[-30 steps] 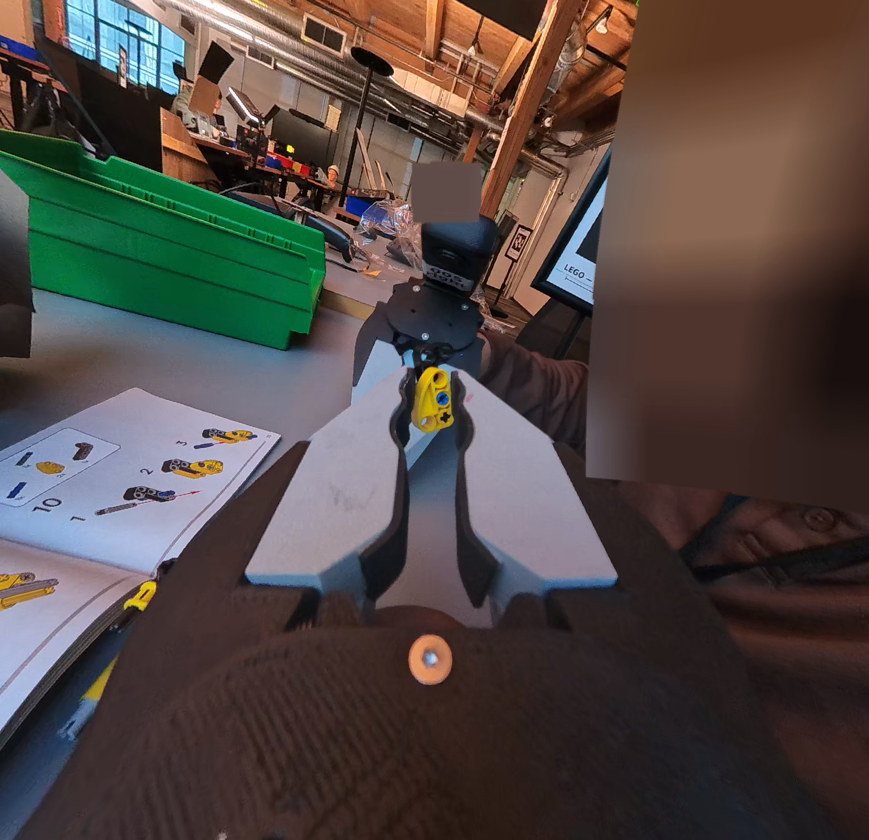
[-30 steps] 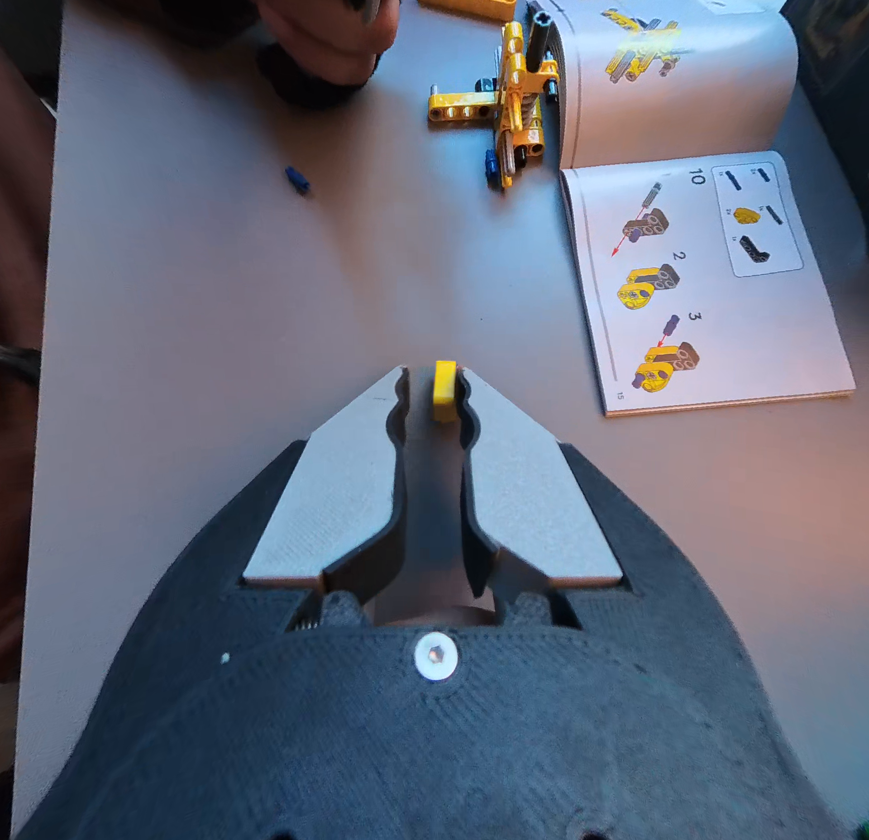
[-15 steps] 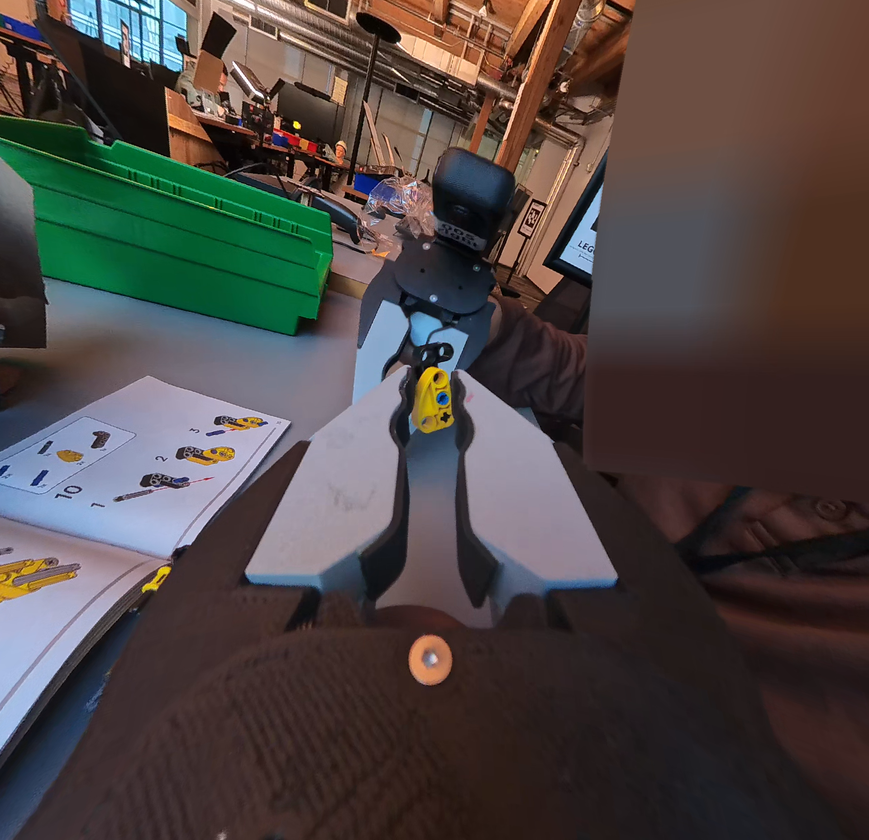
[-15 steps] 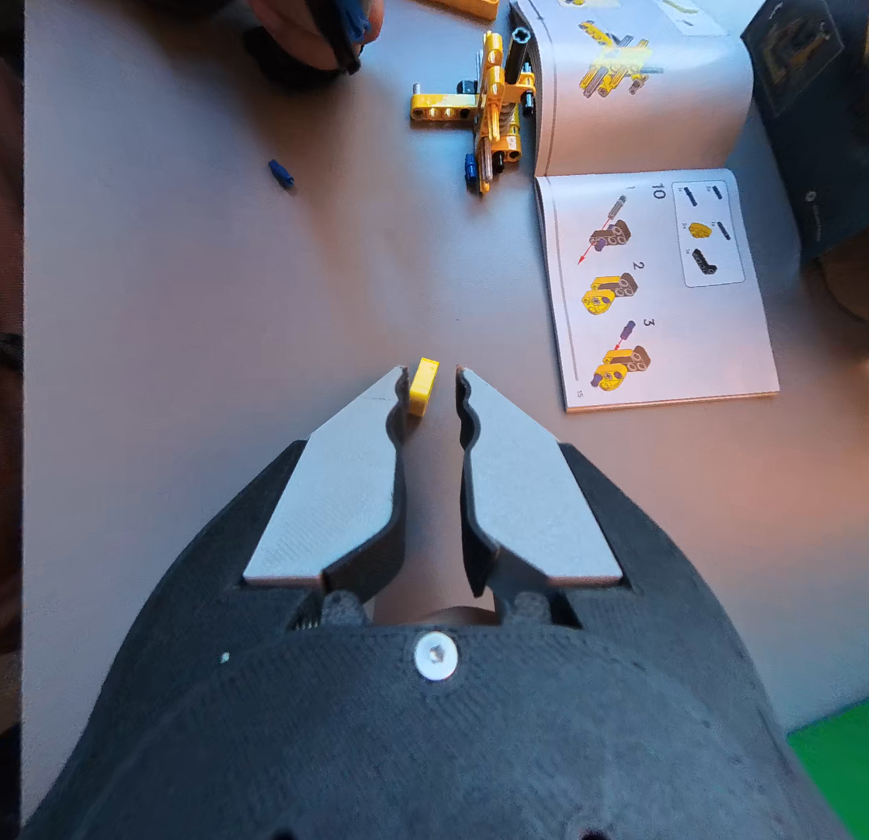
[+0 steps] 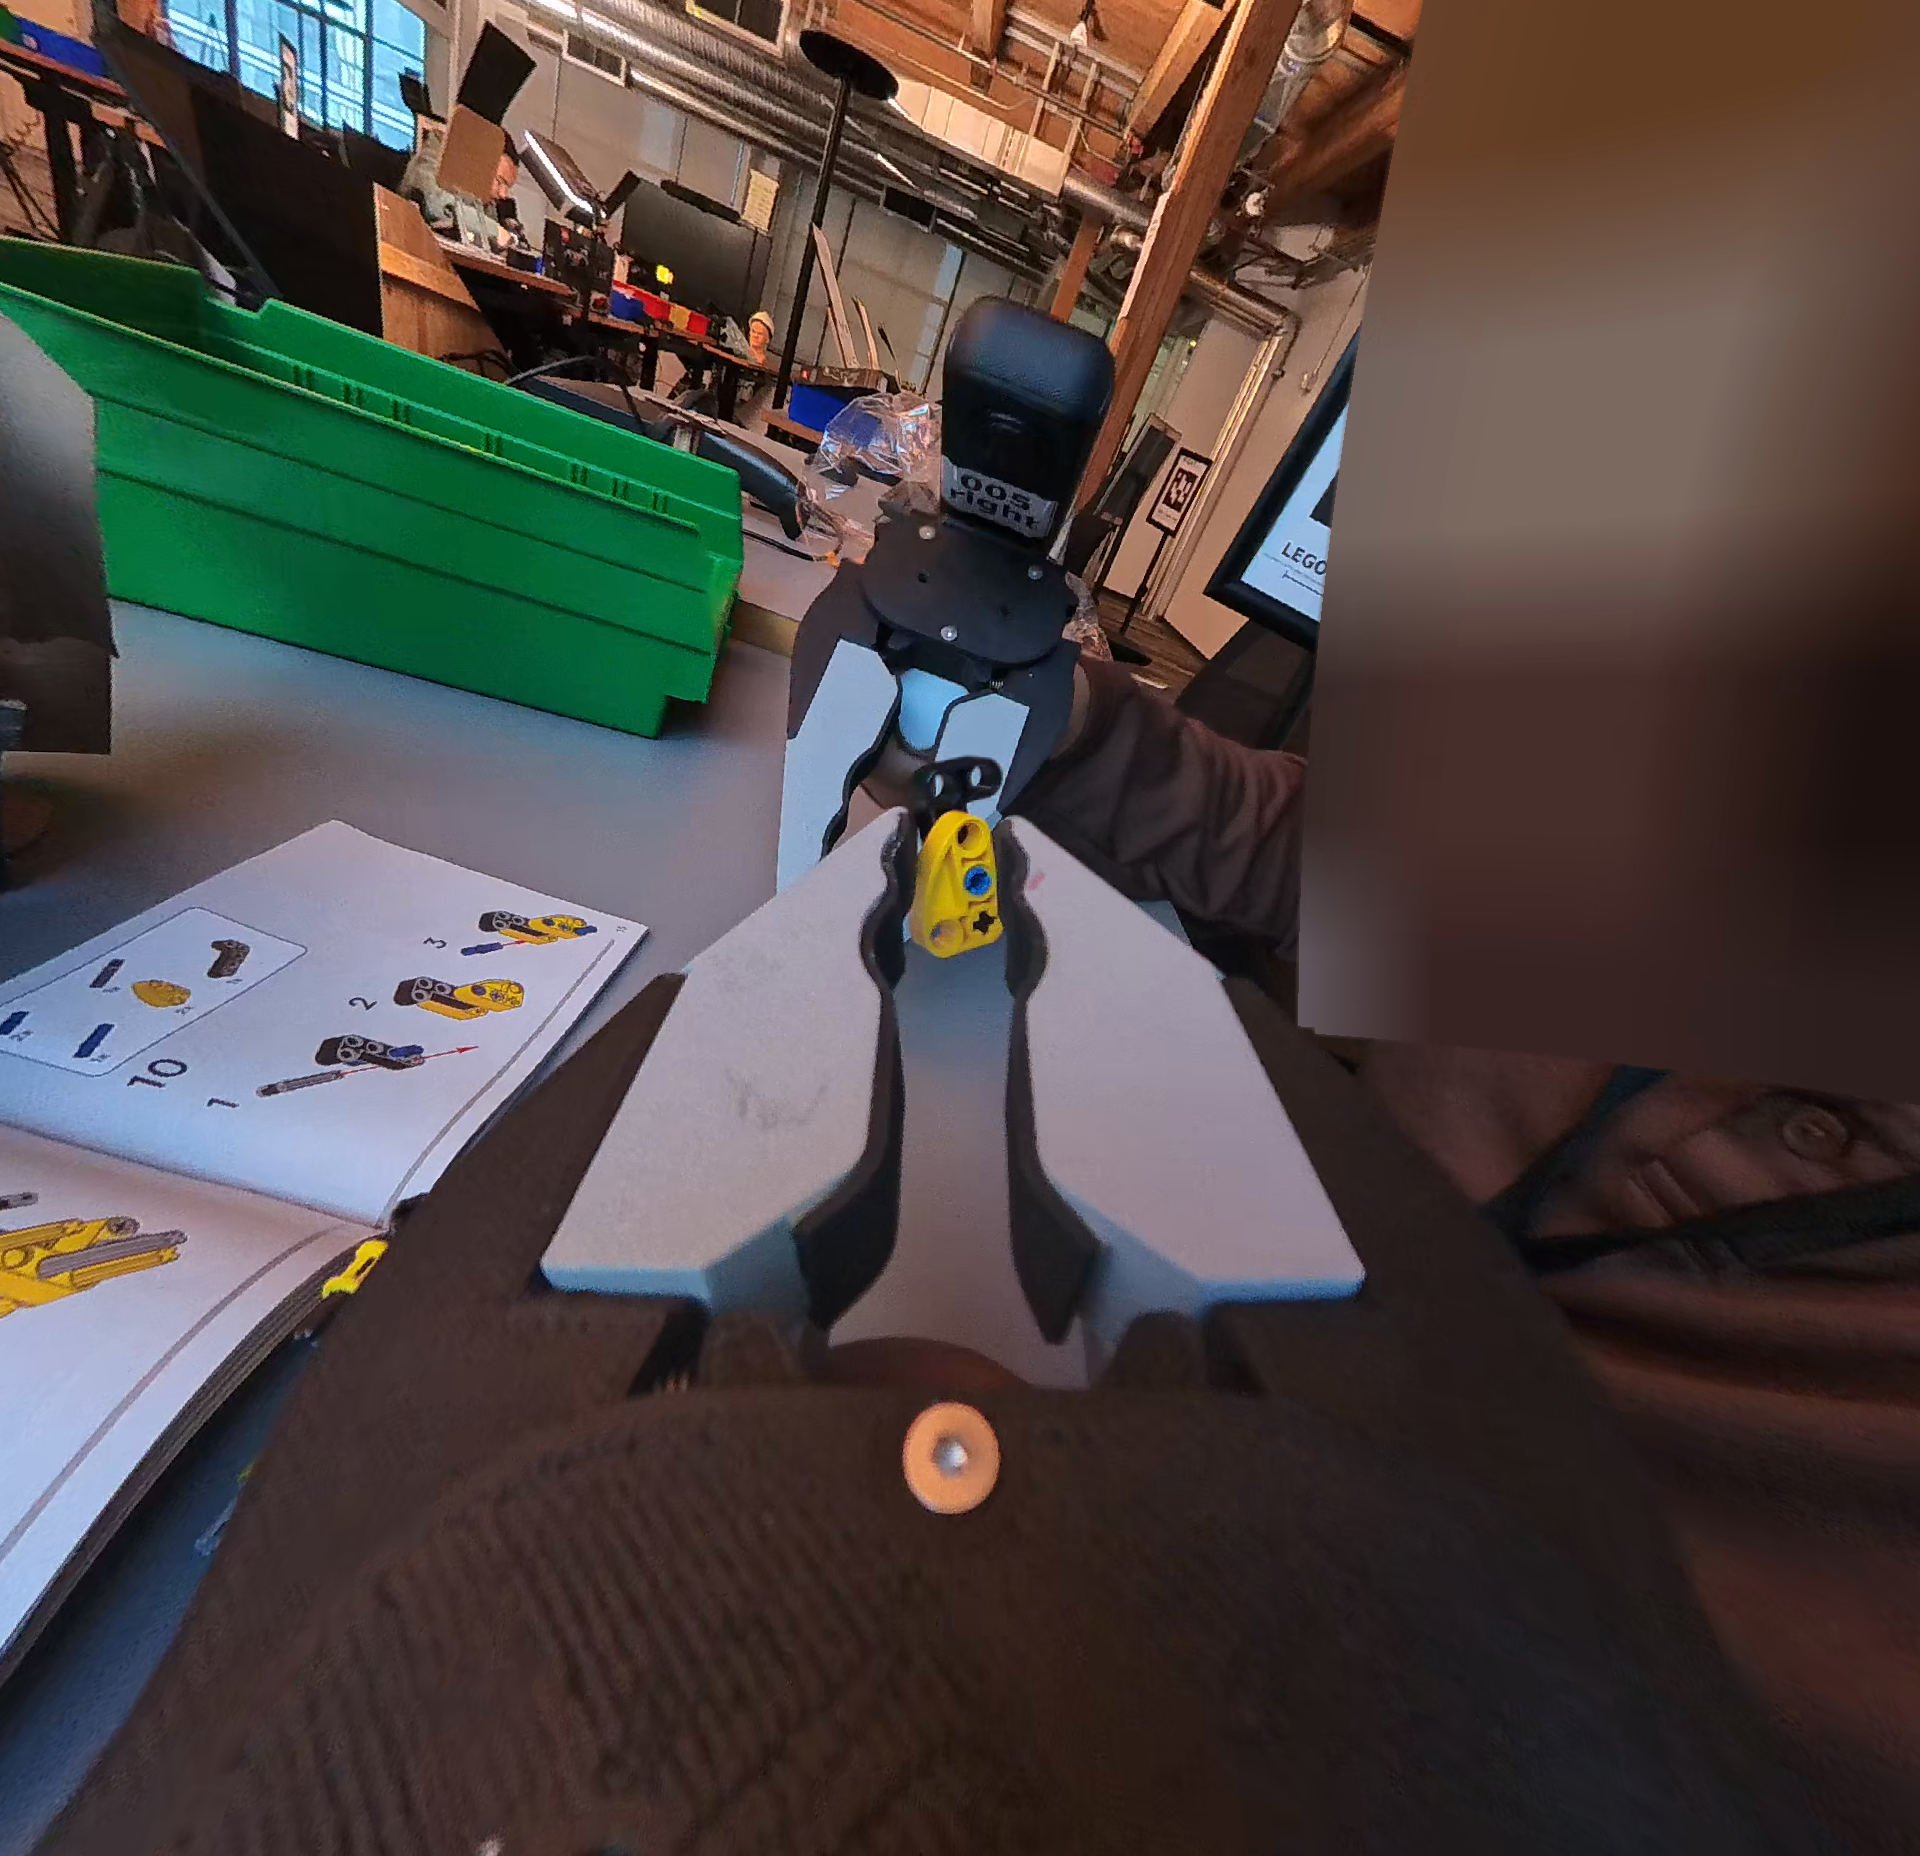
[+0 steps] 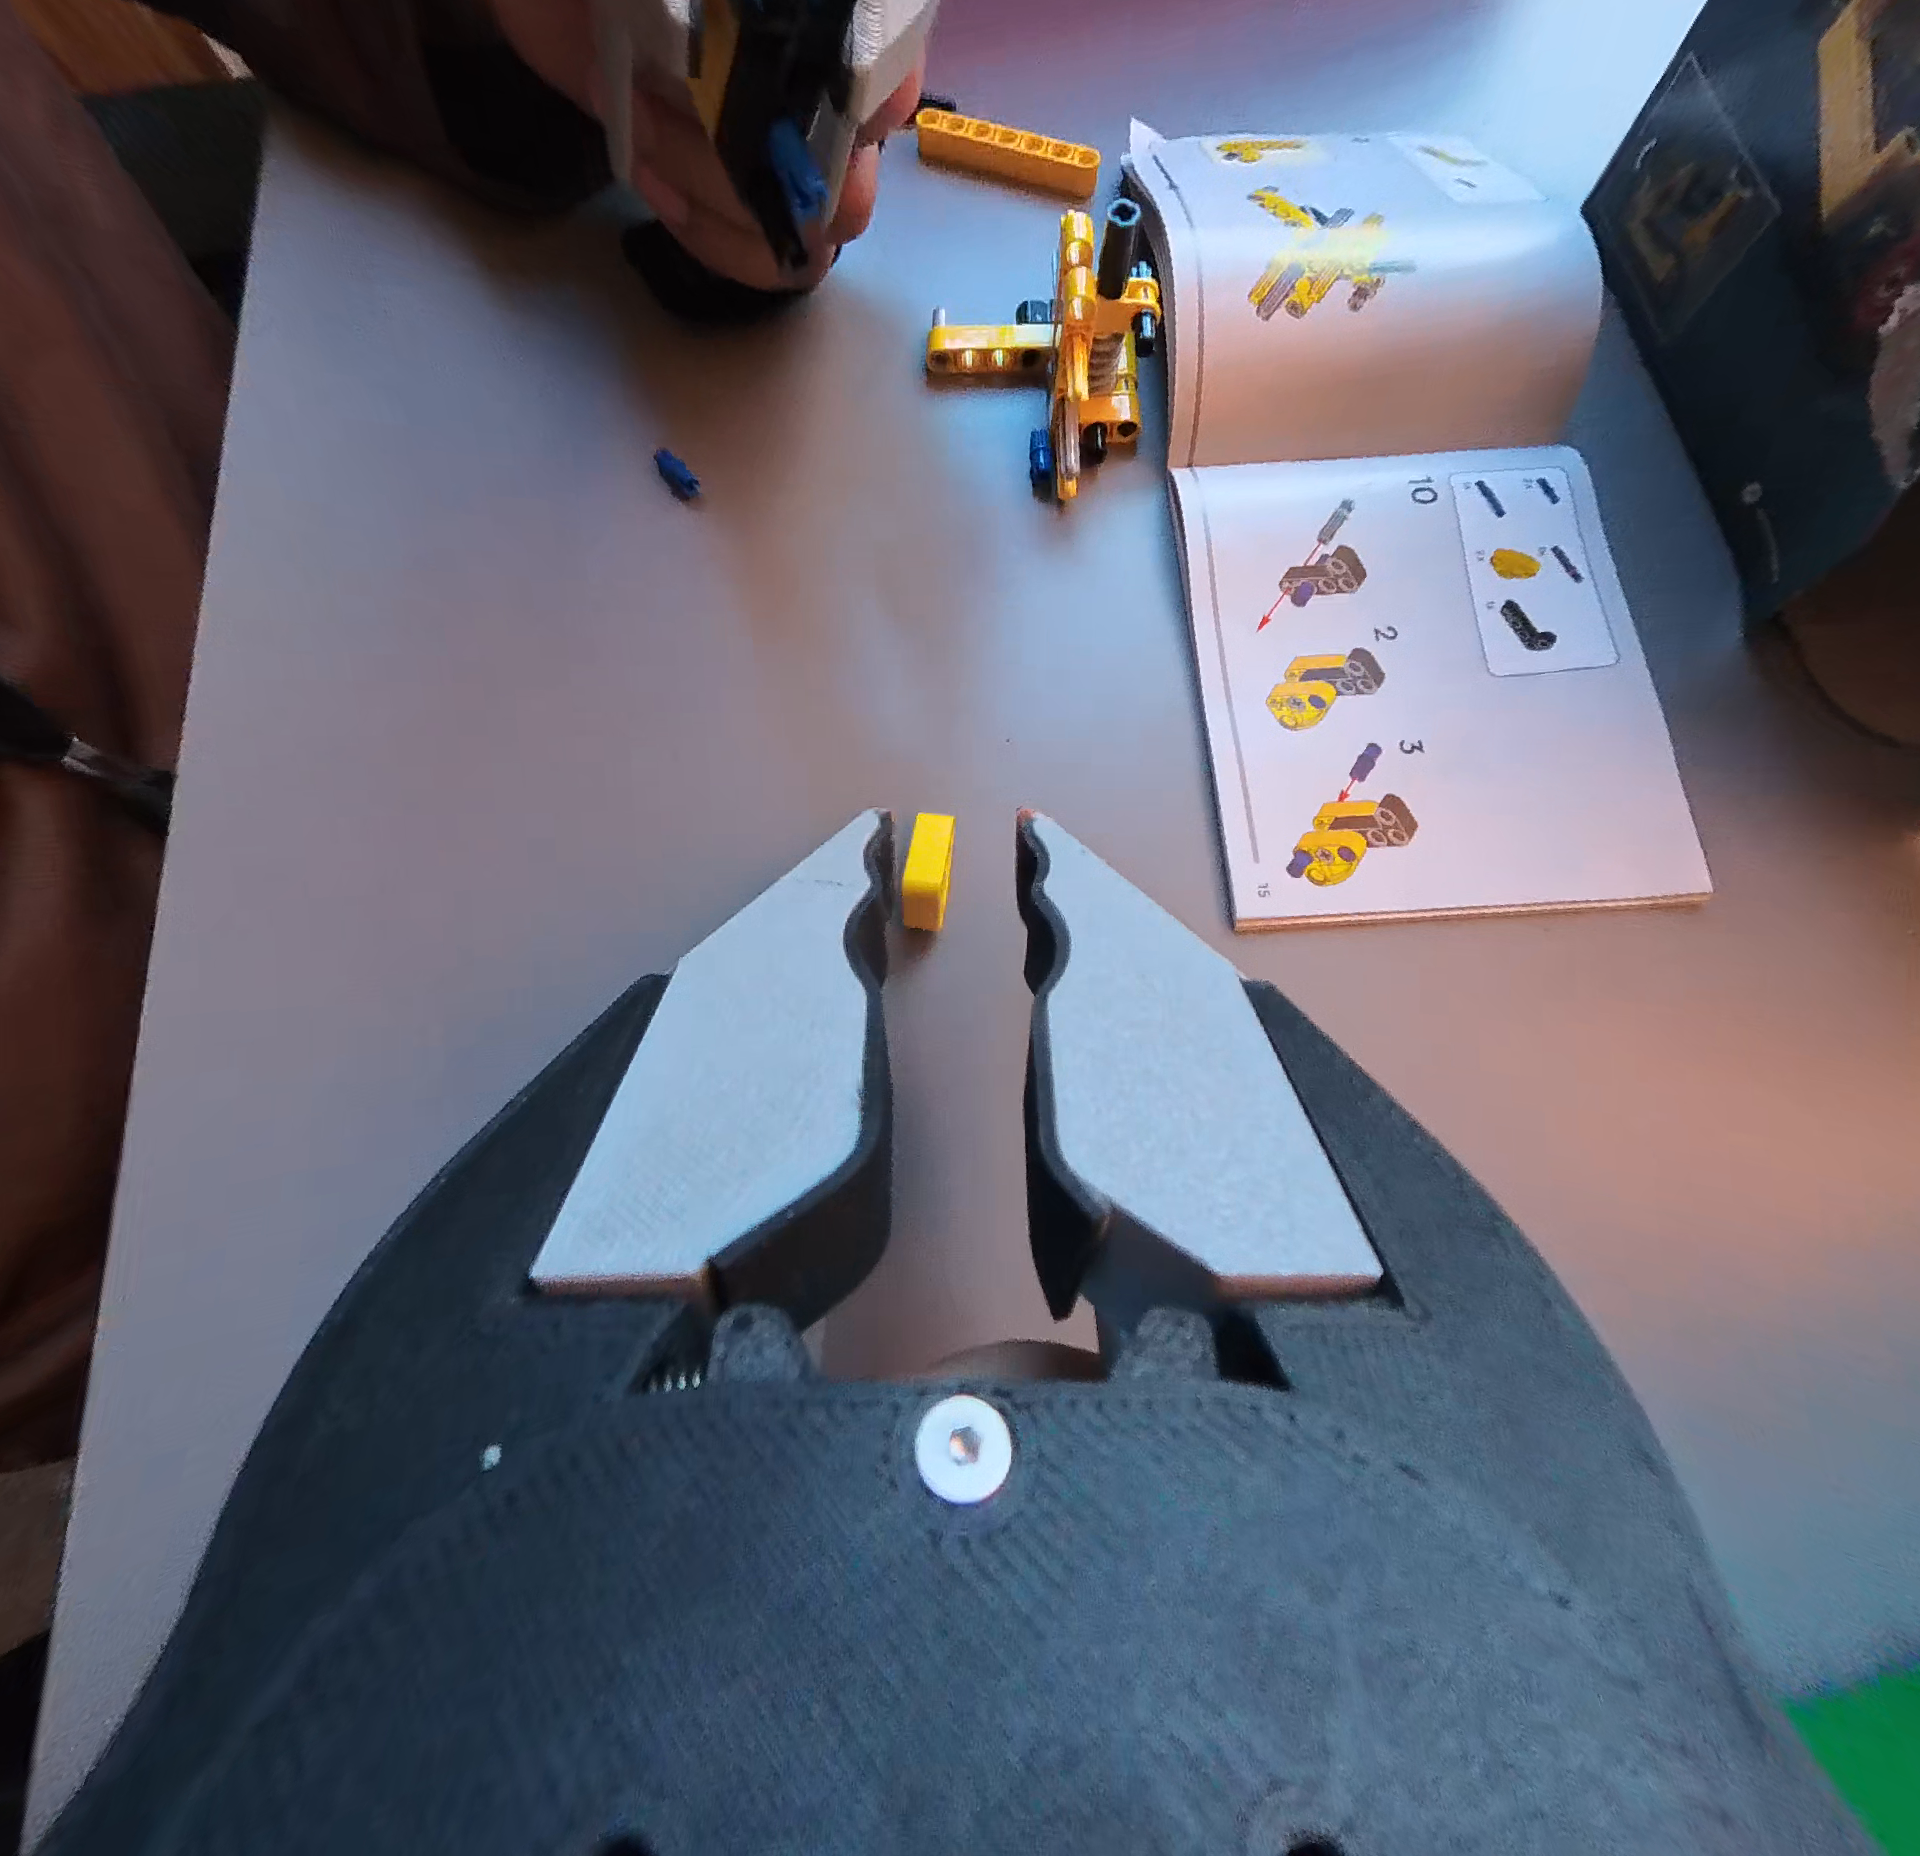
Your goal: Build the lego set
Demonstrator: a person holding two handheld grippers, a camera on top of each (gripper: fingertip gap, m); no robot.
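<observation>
My left gripper (image 5: 953, 887) is shut on a small yellow lego plate (image 5: 958, 887) with a blue pin and a black bent piece (image 5: 951, 776) on top, held above the table. It also shows at the top of the right wrist view (image 6: 779, 123), in a person's hand. My right gripper (image 6: 954, 871) is open over the grey table (image 6: 520, 767). A small yellow piece (image 6: 928, 871) sits between its jaws, close to the left finger (image 6: 769, 1027). The right gripper also faces me in the left wrist view (image 5: 935, 757).
An open instruction booklet (image 6: 1455, 715) lies to the right, also in the left wrist view (image 5: 312, 996). A partly built yellow assembly (image 6: 1086, 352), a yellow beam (image 6: 1008, 151) and a loose blue pin (image 6: 675, 473) lie beyond. A dark box (image 6: 1766, 300) and a green bin (image 5: 416, 518) stand nearby. The grippers' ends are close to 11 centimetres from one another. The yellow beam (image 6: 1008, 151) is about equally far from each gripper, around 20 centimetres.
My right gripper has opened and let go of the small yellow piece, which now sits off-centre by its left finger; it has also drawn back. The left gripper keeps its hold.
</observation>
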